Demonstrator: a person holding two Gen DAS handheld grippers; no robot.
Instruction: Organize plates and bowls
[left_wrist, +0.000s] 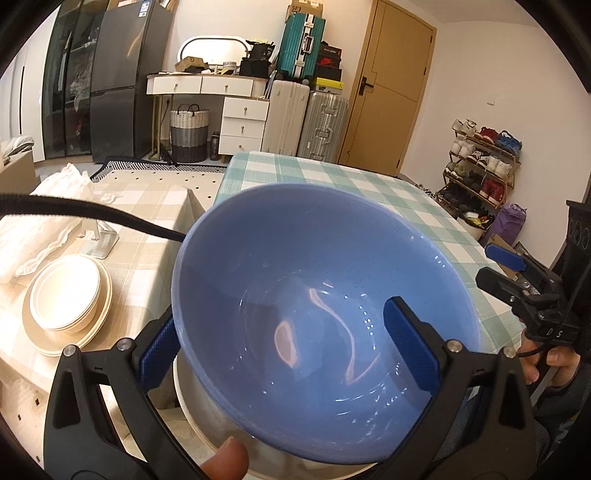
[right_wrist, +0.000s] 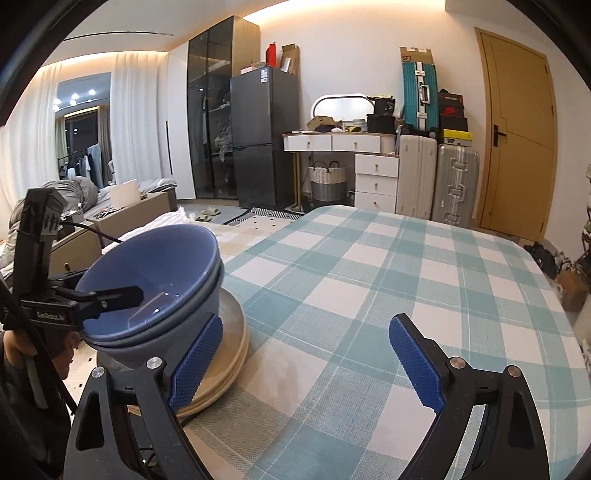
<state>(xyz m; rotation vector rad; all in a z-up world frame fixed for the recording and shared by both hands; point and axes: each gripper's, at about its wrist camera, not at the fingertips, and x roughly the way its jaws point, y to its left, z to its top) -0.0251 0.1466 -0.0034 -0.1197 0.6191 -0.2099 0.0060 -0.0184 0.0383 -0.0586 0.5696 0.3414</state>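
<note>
Two blue bowls (right_wrist: 155, 291) sit nested, the upper blue bowl (left_wrist: 317, 325) tilted inside the lower one, and together they rest on a short stack of beige plates (right_wrist: 229, 350) at the left edge of the counter (right_wrist: 369, 295) with its teal-and-white checked cloth. The left gripper (left_wrist: 288, 350) has its jaws closed across the upper bowl's near wall: one blue pad presses the outside on the left, the other lies inside the bowl on the right. A fingertip (left_wrist: 225, 461) shows at the bottom edge of the left wrist view.

The right gripper (right_wrist: 306, 362) hovers low over the checked cloth with its jaws spread wide and holding nothing; its left pad is just beside the plate stack, and whether it touches cannot be told.

Farther left, on a second counter (left_wrist: 147, 251) under a beige checked cloth, stands a separate stack of cream plates (left_wrist: 66, 302), with a crumpled white cloth (left_wrist: 48, 221) behind it.

Against the far wall stand a white dresser (right_wrist: 369, 170), a dark refrigerator (right_wrist: 264, 140), several suitcases (right_wrist: 436, 177) and a wooden door (right_wrist: 517, 136).
</note>
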